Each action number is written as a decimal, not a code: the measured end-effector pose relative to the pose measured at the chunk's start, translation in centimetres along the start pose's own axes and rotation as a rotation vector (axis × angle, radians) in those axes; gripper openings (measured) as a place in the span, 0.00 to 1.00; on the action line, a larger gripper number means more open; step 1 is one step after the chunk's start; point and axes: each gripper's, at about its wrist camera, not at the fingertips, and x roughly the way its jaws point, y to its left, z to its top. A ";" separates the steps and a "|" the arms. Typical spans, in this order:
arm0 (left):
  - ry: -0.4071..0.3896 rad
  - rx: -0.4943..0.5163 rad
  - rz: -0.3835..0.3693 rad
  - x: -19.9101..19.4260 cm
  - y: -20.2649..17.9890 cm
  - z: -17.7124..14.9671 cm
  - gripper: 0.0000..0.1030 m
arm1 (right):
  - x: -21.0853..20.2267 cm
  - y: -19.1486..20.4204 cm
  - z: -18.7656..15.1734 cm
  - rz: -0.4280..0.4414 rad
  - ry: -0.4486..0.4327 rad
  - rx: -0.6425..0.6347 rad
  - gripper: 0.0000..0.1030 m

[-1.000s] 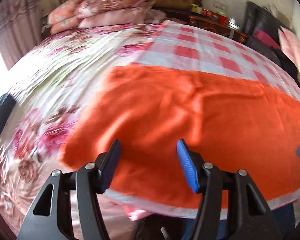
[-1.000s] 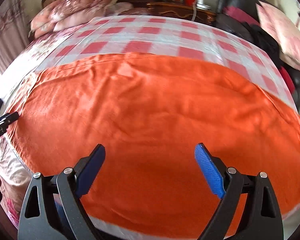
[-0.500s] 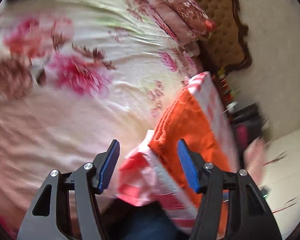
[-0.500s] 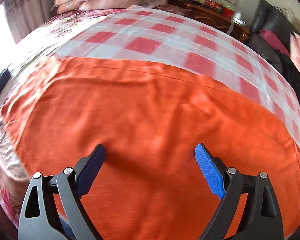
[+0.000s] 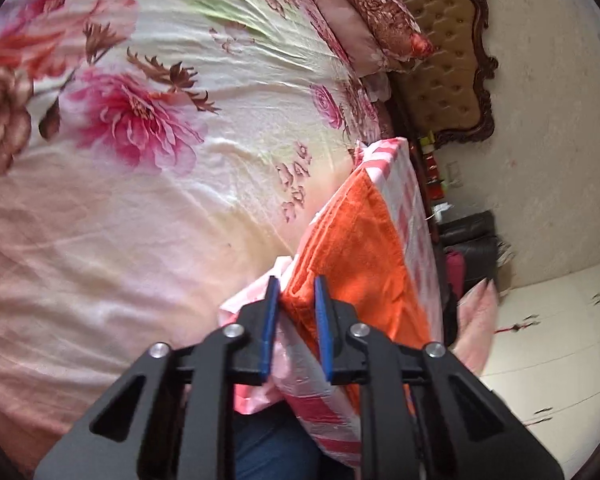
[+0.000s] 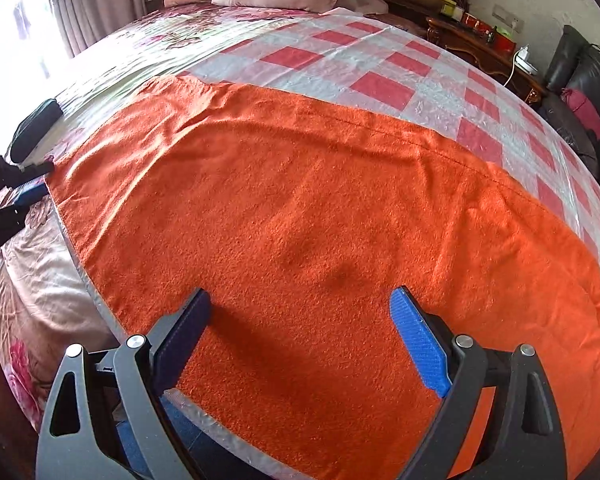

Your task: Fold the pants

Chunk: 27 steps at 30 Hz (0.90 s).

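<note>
Left gripper [image 5: 296, 300], its blue pads nearly together, pinches the corner edge of the orange pants [image 6: 320, 232] at the left end of the spread garment; whether the checked plastic sheet [image 6: 380, 88] beneath is also caught cannot be told. Those pants lie flat across that red-and-white sheet on the floral bedspread [image 5: 140, 160]. Farther right, the right gripper [image 6: 300, 316] hovers with fingers spread wide over the pants' near edge, holding nothing.

no readable text, labels or numbers
</note>
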 end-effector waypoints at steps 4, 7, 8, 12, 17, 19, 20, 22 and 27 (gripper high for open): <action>-0.041 0.152 0.062 -1.2 -3.0 0.1 0.12 | 0.0 -0.2 0.0 0.014 0.007 0.013 0.86; -0.095 0.385 0.195 -1.5 -8.4 -1.0 0.11 | -0.5 -1.2 0.1 0.079 0.009 0.063 0.86; -0.116 0.478 0.250 -1.4 -10.3 -1.7 0.11 | -0.7 -1.9 0.1 0.116 0.014 0.100 0.86; -0.162 0.853 0.379 0.4 -18.3 -7.0 0.11 | -1.2 -7.3 -0.3 0.372 0.063 0.384 0.86; -0.136 1.301 0.337 6.0 -25.6 -18.3 0.11 | -2.1 -14.0 -2.1 0.570 0.059 0.643 0.86; -0.078 1.405 0.286 8.3 -26.2 -22.8 0.11 | -2.1 -16.1 -3.3 0.629 0.058 0.729 0.86; -0.038 1.447 0.258 9.5 -26.0 -25.1 0.11 | -2.1 -16.7 -3.8 0.641 0.059 0.752 0.86; 0.036 1.487 0.234 11.1 -25.2 -27.7 0.11 | -1.8 -17.6 -4.8 0.659 0.071 0.785 0.87; 0.078 1.503 0.225 11.6 -24.1 -29.5 0.10 | -0.9 -17.7 -5.8 0.735 0.110 0.825 0.87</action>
